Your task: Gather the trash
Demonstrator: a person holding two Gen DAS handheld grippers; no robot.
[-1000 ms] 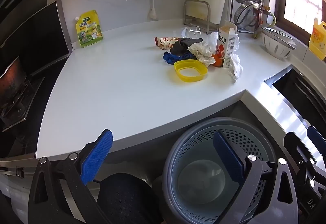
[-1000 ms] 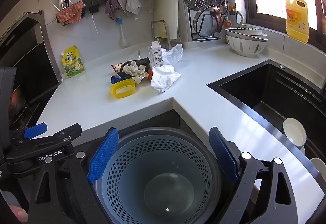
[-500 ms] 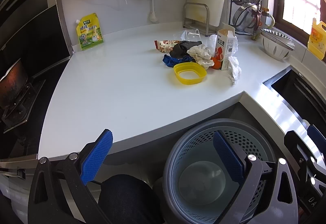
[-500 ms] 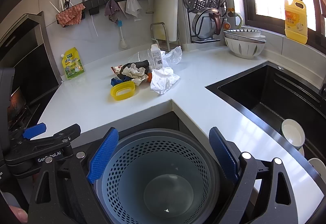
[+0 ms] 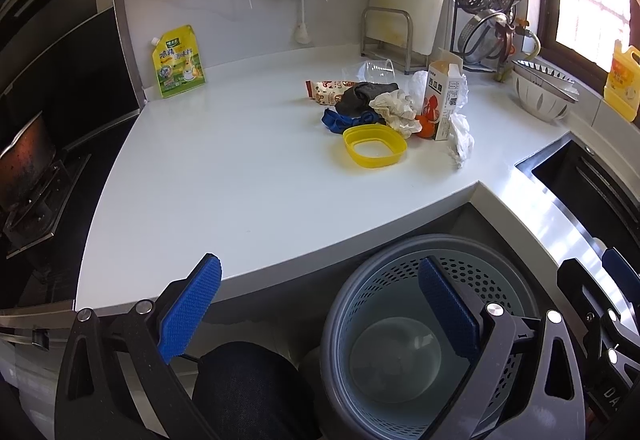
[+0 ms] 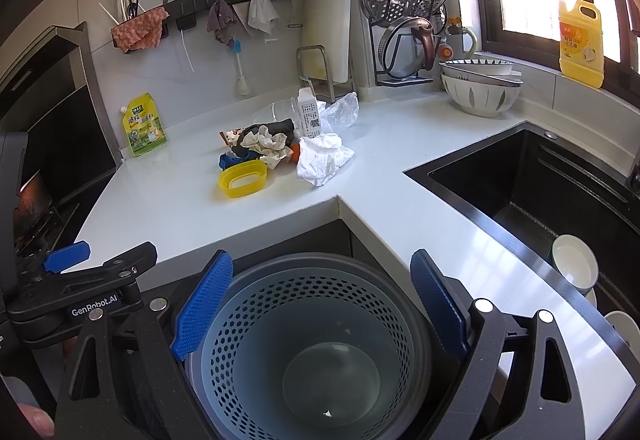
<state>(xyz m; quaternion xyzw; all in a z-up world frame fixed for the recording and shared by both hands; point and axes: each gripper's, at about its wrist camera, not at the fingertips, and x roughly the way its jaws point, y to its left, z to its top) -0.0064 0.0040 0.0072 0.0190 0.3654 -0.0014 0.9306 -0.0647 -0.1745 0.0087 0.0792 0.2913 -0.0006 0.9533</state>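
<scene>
Hovering over the bin, both grippers, left and right, gape wide, holding nothing; collecting hasn't begun. The trash sits piled on the counter, well apart—next, a reach forward.

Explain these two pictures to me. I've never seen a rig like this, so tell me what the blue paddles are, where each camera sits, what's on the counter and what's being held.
There is no robot here. A person carries a hand-held two-finger gripper in each hand, and the blue paddles are its finger pads. Each gripper has a fisheye camera looking forward along its fingers, which bends the edges of the picture.

One picture comes from the left gripper, the other from the right gripper. Both are open and hold nothing.

Below them stands a grey perforated plastic bin; it looks nearly empty.

On the white countertop lies a cluster of trash: a yellow plastic ring-shaped lid, a crumpled white tissue, a small white drink carton, a dark rag, a blue wrapper and a printed snack wrapper.
</scene>
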